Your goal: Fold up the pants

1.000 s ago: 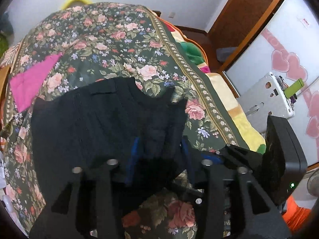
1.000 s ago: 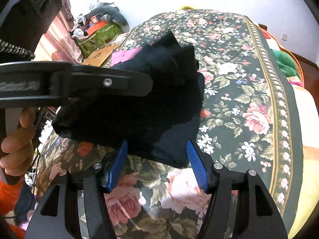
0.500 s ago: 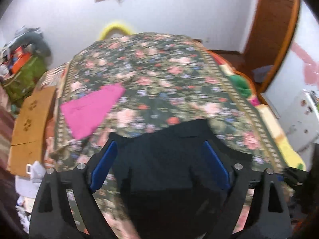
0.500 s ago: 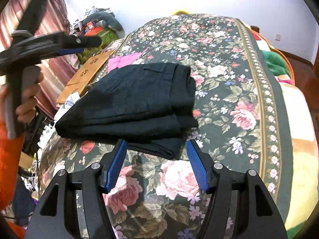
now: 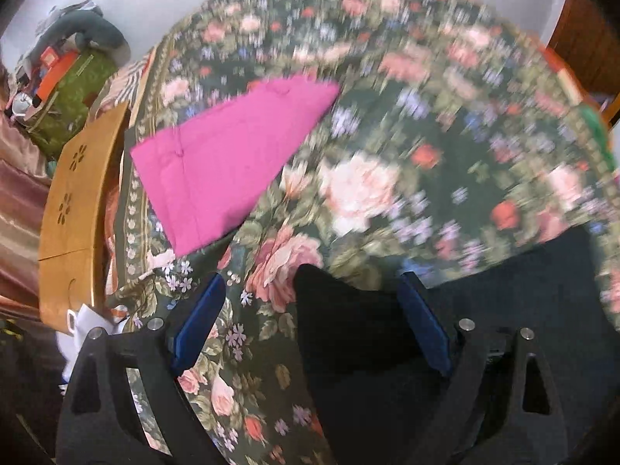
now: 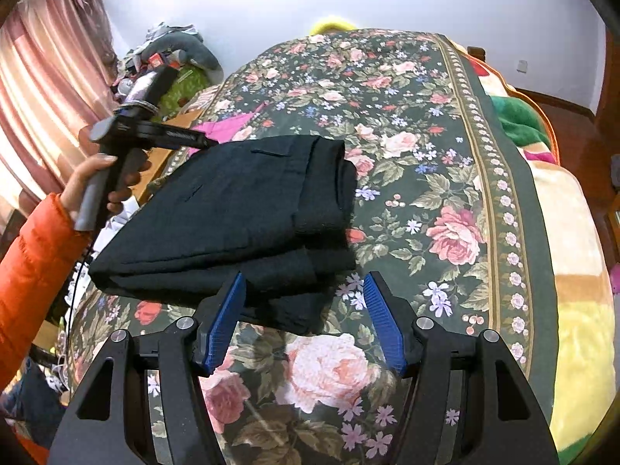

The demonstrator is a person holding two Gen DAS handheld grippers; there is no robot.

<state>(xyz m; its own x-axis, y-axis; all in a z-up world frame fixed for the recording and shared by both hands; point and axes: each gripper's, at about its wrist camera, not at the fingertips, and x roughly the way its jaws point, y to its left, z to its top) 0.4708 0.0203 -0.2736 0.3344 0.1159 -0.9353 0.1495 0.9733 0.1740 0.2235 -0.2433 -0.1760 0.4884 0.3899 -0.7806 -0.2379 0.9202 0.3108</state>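
Right wrist view: right hand-held gripper (image 6: 304, 319) at bottom centre, blue pads (image 6: 381, 319) wide apart, nothing between them but bedspread & the near edge of the pants. The black pants (image 6: 240, 217) lie folded in a stack on the floral bedspread (image 6: 434, 162), centre-left of frame, lower layer sticking out toward the pads. Left hand-held gripper (image 6: 201, 140) at upper left, its tip at the far left corner of the stack; can't tell from here if it touches. A hand (image 6: 97, 182) w/ orange sleeve (image 6: 31, 271) holds its handle. Pink cloth (image 6: 228, 126) peeks out behind the stack, upper centre-left.

Left wrist view (blurred): left hand-held gripper (image 5: 310, 321) at bottom, fingers spread, gripping nothing. Pants (image 5: 372, 352) fill lower right; one black corner sits between the pads, close to the right pad. Bedspread (image 5: 387, 124) takes up most of the frame. Pink cloth (image 5: 228, 159) lies flat centre-left. Wooden board (image 5: 73, 201) along the left edge, cluttered pile (image 5: 66, 77) at upper left.
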